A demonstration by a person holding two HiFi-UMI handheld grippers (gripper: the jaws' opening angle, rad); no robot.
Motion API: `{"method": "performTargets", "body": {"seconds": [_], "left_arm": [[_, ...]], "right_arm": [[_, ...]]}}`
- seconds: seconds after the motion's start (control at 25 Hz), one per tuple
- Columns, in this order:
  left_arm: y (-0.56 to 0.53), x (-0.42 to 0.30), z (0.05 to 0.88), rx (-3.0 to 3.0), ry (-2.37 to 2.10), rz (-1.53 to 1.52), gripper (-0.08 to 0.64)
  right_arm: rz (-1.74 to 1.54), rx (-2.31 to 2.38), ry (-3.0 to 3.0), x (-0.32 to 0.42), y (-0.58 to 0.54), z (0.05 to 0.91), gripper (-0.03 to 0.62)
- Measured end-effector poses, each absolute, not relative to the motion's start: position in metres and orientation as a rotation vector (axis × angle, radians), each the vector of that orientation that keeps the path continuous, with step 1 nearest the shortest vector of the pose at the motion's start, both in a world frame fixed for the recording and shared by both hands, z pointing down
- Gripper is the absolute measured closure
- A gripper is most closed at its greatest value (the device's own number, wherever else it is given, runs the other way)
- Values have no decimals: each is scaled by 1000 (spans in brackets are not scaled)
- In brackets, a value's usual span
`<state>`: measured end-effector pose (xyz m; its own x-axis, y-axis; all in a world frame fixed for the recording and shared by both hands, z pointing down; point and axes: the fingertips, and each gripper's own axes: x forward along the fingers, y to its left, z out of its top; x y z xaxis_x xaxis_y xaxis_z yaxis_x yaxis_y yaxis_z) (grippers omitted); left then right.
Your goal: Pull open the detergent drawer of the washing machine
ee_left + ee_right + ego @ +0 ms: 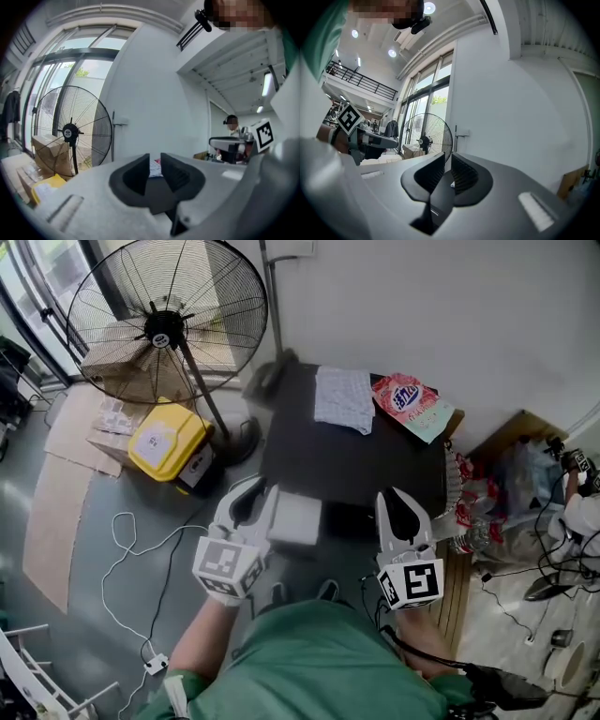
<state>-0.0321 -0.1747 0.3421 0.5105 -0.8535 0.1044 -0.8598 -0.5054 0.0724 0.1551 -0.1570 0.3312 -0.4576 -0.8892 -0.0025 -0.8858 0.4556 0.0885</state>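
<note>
Washing machine [356,465]: flat matte-black top; white boxy drawer [295,518] at its front edge. Left gripper [246,505], right gripper [403,509]: ribbed jaws narrowly apart, empty.

I wear a green top [309,662]; my left gripper [246,501] and right gripper [401,510] are white shells lined dark, each carrying a black-and-white marker cube [228,568], with a black cable [427,652] behind the right one
</note>
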Motion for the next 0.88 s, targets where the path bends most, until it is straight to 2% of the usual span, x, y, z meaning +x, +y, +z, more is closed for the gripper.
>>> {"method": "performTargets", "body": {"seconds": [0.88], "left_arm": [[-180, -33, 342, 2628, -1473, 92, 492]], "right_arm": [[-97, 1610, -2639, 151, -161, 333, 551]]}}
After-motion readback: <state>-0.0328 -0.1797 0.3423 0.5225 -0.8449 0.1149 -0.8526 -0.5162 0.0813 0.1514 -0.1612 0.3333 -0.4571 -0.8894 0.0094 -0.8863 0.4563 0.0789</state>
